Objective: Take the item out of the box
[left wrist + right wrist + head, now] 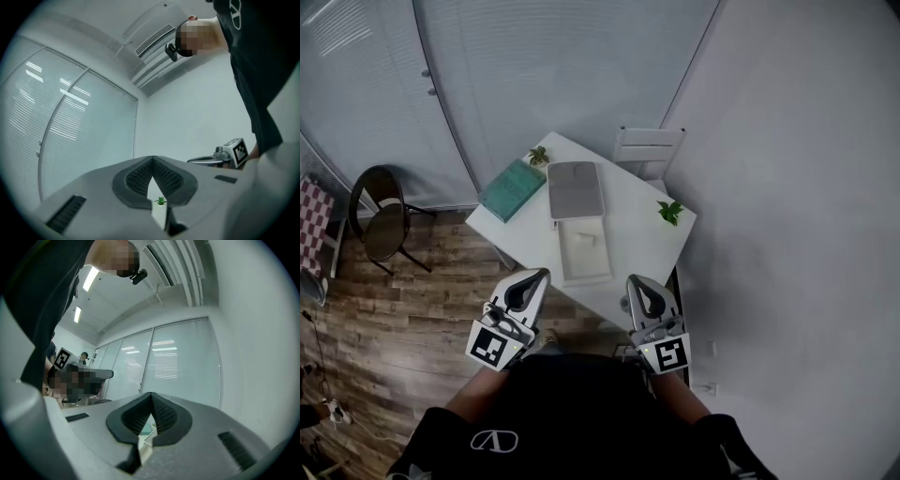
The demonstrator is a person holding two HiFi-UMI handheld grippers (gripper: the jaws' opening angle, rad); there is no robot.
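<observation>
Head view. Open white box point(562, 253) on white table point(637, 230), long axis running away from the person. Grey lid point(576, 190) lies just beyond its far end.

Item point(587, 242): pale, lying inside the box, shape hard to make out.

Left gripper point(532, 278), right gripper point(638, 284): both held at the table's near edge. The box lies ahead and between them, neither clearly nearer.

Jaws, both grippers: pressed together, pinching nothing.

Judgement: either gripper must spread its jaws, then reach forward and down into the box.
</observation>
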